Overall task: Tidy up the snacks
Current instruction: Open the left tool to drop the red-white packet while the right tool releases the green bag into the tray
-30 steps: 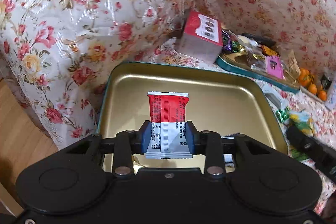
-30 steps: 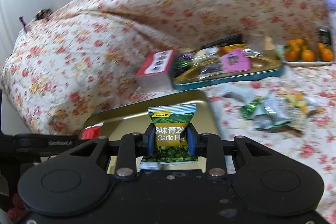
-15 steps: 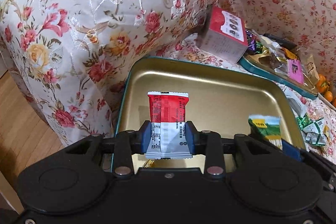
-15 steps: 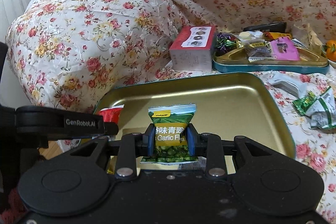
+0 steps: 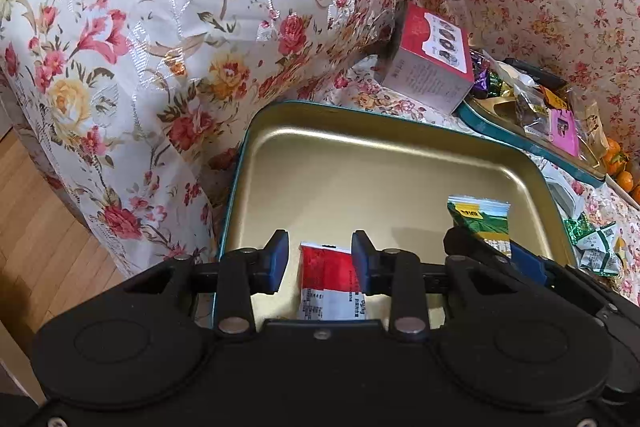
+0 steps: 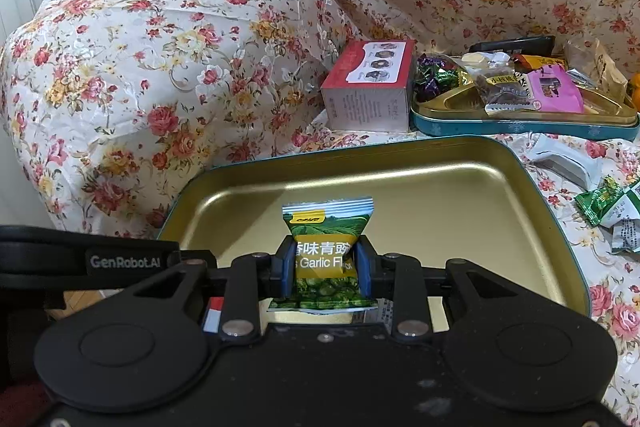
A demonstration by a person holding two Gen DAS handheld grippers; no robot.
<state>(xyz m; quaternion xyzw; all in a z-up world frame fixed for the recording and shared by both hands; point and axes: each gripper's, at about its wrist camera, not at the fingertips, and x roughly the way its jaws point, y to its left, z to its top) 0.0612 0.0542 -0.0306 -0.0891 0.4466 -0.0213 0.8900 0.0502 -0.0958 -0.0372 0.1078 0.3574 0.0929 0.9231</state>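
Note:
A gold tray with a teal rim (image 5: 360, 167) (image 6: 440, 195) lies on the floral cover. My left gripper (image 5: 320, 247) hangs open over the tray's near left part. A red-and-white snack packet (image 5: 328, 279) lies below and between its fingers, close to the right pad; a corner of this packet (image 6: 212, 315) also shows in the right wrist view. My right gripper (image 6: 326, 259) is shut on a green garlic pea packet (image 6: 328, 223) (image 5: 478, 219), held upright above the tray's near side, just right of the left gripper.
A red-and-white box (image 6: 372, 83) (image 5: 432, 67) stands behind the tray. A second teal tin (image 6: 520, 123) holds several wrapped sweets. Loose green packets (image 6: 612, 211) lie to the right. Oranges (image 5: 620, 167) sit far right. Wooden floor (image 5: 32, 227) drops off at the left.
The left jaws have spread and the red-and-white packet has dropped lower onto the tray. The right gripper has carried the green packet in over the tray, closer to the left gripper.

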